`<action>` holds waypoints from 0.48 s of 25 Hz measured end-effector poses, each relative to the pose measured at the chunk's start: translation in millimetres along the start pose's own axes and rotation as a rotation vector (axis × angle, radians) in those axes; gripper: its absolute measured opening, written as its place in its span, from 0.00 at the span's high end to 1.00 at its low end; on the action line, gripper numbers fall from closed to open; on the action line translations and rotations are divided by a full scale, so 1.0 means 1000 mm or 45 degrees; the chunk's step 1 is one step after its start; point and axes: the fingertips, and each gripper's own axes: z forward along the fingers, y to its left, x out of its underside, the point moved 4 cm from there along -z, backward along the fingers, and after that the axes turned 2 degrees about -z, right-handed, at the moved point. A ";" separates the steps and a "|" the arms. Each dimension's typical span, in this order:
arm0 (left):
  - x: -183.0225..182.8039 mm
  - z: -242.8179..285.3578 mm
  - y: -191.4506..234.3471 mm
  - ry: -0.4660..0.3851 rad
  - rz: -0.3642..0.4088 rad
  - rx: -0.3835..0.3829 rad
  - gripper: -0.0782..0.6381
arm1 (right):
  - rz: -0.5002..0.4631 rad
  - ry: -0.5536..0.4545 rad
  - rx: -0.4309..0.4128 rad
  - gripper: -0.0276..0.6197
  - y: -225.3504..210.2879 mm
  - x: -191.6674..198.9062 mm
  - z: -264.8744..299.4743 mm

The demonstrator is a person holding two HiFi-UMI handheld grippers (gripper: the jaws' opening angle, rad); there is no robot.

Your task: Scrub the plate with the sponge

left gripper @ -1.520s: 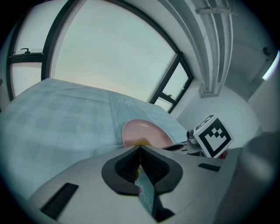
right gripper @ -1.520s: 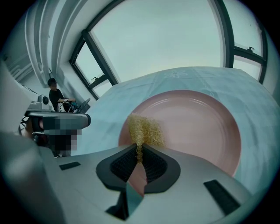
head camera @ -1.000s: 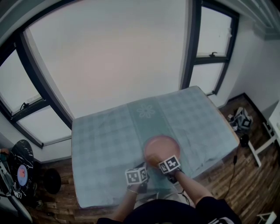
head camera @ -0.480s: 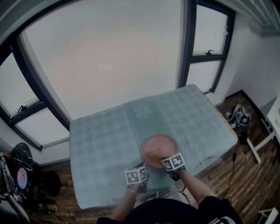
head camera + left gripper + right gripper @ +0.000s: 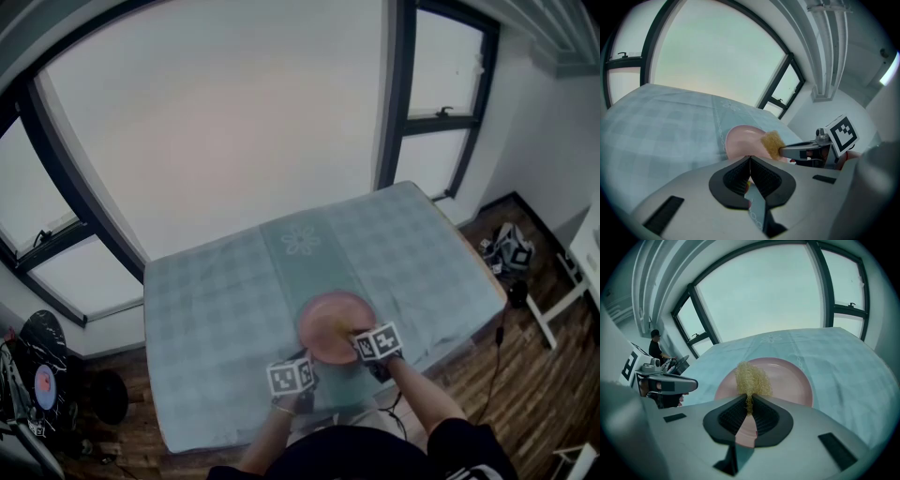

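Note:
A pink plate lies near the front edge of the table, which has a teal checked cloth. My right gripper is shut on a yellow fibrous sponge, whose tuft rests over the plate's near half. My left gripper has its jaws together at the plate's near left rim. Pink shows in the slit between them, so it looks shut on the rim. The rim itself is hidden behind the jaws.
The table's front edge runs just under both grippers, and wooden floor lies beyond it. Large windows fill the wall behind. Gear sits on the floor at the right and left. A person stands far off.
My right gripper has carried the sponge to the right across the plate. The left gripper and the plate stay put. The head view has drifted slightly.

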 end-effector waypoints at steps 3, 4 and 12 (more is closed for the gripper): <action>-0.002 0.005 -0.002 0.004 -0.006 -0.002 0.88 | 0.001 0.004 0.026 0.90 -0.014 -0.002 0.000; -0.003 0.007 -0.002 0.004 -0.010 -0.003 0.88 | 0.000 0.005 0.034 0.90 -0.019 -0.003 0.000; -0.009 0.020 -0.001 0.005 -0.030 -0.016 0.88 | -0.009 0.039 0.114 0.90 -0.055 -0.004 0.008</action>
